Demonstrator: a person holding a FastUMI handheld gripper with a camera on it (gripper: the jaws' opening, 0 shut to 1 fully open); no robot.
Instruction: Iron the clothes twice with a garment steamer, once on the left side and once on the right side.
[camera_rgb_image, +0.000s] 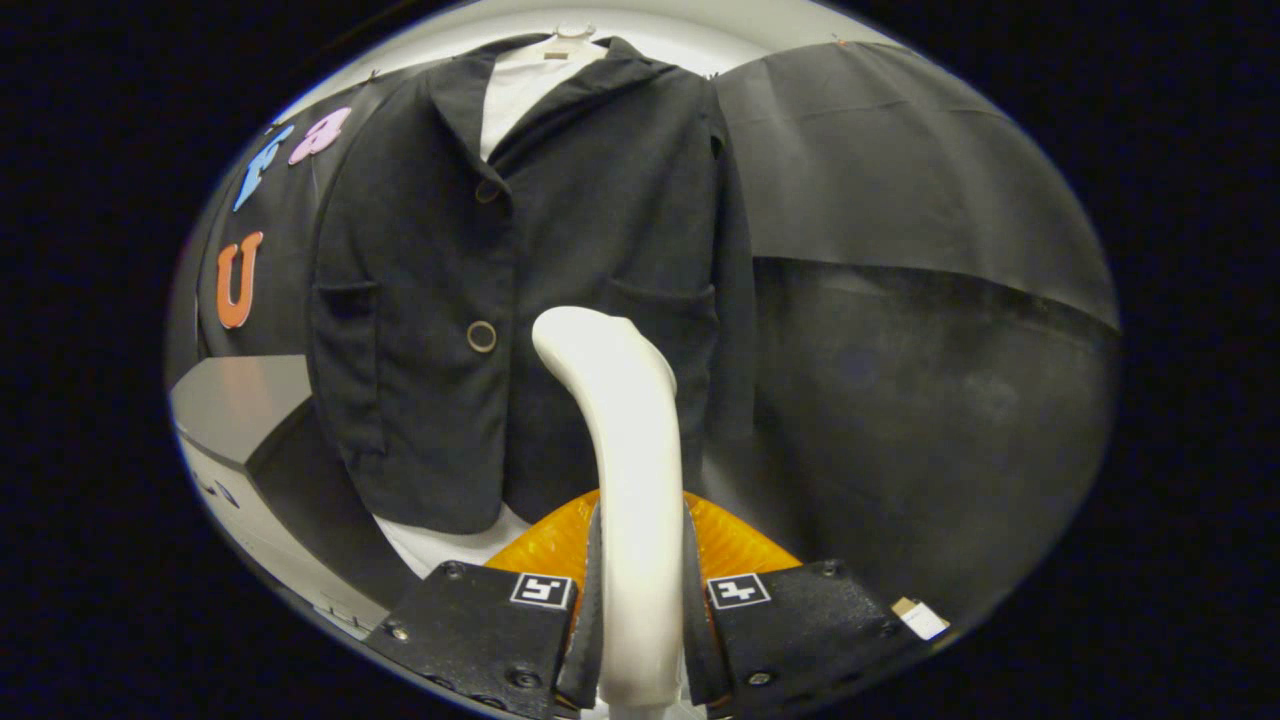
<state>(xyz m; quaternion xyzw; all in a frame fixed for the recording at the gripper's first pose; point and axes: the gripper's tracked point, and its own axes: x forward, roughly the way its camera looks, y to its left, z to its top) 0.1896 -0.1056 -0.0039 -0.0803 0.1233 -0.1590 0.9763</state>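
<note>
Currently, gripper view: tongs (640, 600) clenched on garment steamer (620, 440), both fingers pressing its white handle, orange base just ahead of them. Steamer head raised toward jacket (520, 300) hanging beyond, near its right front panel, contact impossible to tell. Likely step: starting a steaming pass; next needs head brought onto fabric and run along one side. Count: one steamer, one jacket, two buttons (481, 336), one grey bench (235, 400).
</note>
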